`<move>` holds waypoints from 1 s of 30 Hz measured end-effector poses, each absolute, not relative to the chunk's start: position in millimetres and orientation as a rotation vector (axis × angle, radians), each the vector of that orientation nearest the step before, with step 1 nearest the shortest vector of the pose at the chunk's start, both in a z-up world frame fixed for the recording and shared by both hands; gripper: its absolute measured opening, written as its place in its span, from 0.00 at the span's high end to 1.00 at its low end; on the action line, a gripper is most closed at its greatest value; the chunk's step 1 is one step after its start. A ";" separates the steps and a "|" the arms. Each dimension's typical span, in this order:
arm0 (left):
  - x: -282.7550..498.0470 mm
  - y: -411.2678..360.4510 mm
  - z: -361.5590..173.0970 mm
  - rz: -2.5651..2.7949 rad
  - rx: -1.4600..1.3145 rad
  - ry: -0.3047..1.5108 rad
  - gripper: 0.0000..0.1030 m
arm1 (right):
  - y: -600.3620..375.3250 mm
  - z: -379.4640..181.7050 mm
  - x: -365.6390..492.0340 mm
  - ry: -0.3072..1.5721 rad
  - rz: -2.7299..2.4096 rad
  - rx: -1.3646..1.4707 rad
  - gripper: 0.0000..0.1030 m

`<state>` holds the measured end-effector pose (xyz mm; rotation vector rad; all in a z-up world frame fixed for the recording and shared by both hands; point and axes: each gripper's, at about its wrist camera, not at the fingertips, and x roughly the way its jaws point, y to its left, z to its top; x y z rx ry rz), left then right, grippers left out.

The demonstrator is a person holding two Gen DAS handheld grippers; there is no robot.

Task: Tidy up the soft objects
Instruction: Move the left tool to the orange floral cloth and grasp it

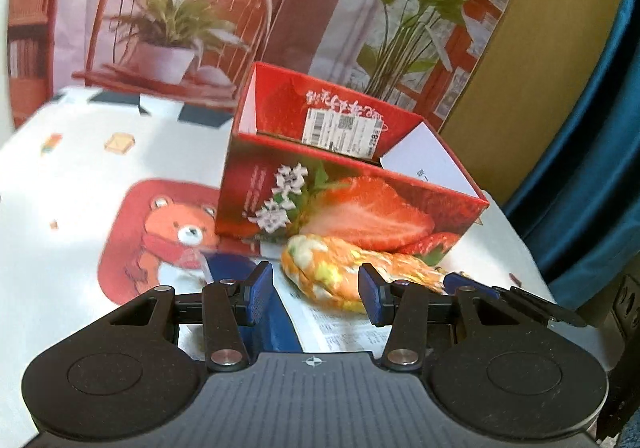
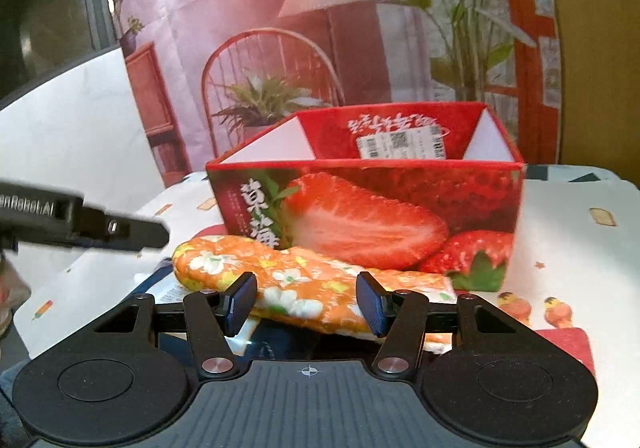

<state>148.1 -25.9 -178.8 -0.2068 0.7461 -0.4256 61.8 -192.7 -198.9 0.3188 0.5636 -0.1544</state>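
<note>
- The bench, covered by a white cloth printed with a cartoon bear and small food pictures, spreads out beyond both pairs of fingers.
- An open-topped red cardboard box printed with strawberries stands upright on the bench, straight ahead of both pairs of fingers and past the mitt.
- A soft orange quilted oven mitt with white flowers lies flat just in front of the box, its far edge against or right beside the box wall.
- A blue and white printed packet lies under the mitt, showing between and beneath the fingers.
- The left gripper has its fingers spread wide and grips nothing; the rounded end of the mitt sits between them and slightly ahead.
- The right gripper likewise has its fingers spread wide and empty, straddling the middle of the mitt. Whether they touch the fabric I cannot tell.
</note>
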 end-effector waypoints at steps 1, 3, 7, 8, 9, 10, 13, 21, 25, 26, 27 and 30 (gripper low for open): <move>149.7 -26.7 -179.8 -0.424 -0.214 0.751 0.52 | -194.7 -198.5 59.2 0.557 -0.169 0.326 0.49; 151.5 -29.6 -180.7 -0.419 -0.212 0.754 0.52 | -201.2 -199.2 55.8 0.550 -0.194 0.346 0.49; 155.6 -37.3 -182.1 -0.422 -0.208 0.754 0.52 | -215.6 -203.7 51.4 0.548 -0.237 0.369 0.49; 156.0 -38.5 -183.8 -0.419 -0.208 0.756 0.52 | -218.3 -206.3 50.7 0.554 -0.246 0.380 0.49; 158.5 -40.9 -186.0 -0.414 -0.205 0.761 0.52 | -220.9 -209.2 50.2 0.561 -0.251 0.390 0.49; 160.7 -43.0 -188.9 -0.407 -0.199 0.768 0.52 | -222.6 -212.1 50.0 0.568 -0.255 0.400 0.49; 167.0 -44.8 -198.6 -0.383 -0.197 0.794 0.52 | -225.2 -218.7 48.2 0.574 -0.258 0.416 0.49; 165.0 -47.9 -208.0 -0.382 -0.166 0.786 0.62 | -231.0 -222.6 38.5 0.584 -0.275 0.458 0.46; 161.9 -46.8 -212.4 -0.372 -0.153 0.775 0.64 | -234.9 -221.0 30.5 0.586 -0.287 0.523 0.45; 161.6 -46.1 -213.2 -0.371 -0.155 0.774 0.64 | -235.0 -221.1 28.7 0.588 -0.286 0.533 0.45; 161.2 -45.7 -214.0 -0.370 -0.156 0.772 0.64 | -235.1 -220.9 27.7 0.592 -0.286 0.539 0.45; 160.8 -44.4 -215.4 -0.372 -0.154 0.767 0.64 | -234.5 -222.2 26.8 0.611 -0.290 0.554 0.45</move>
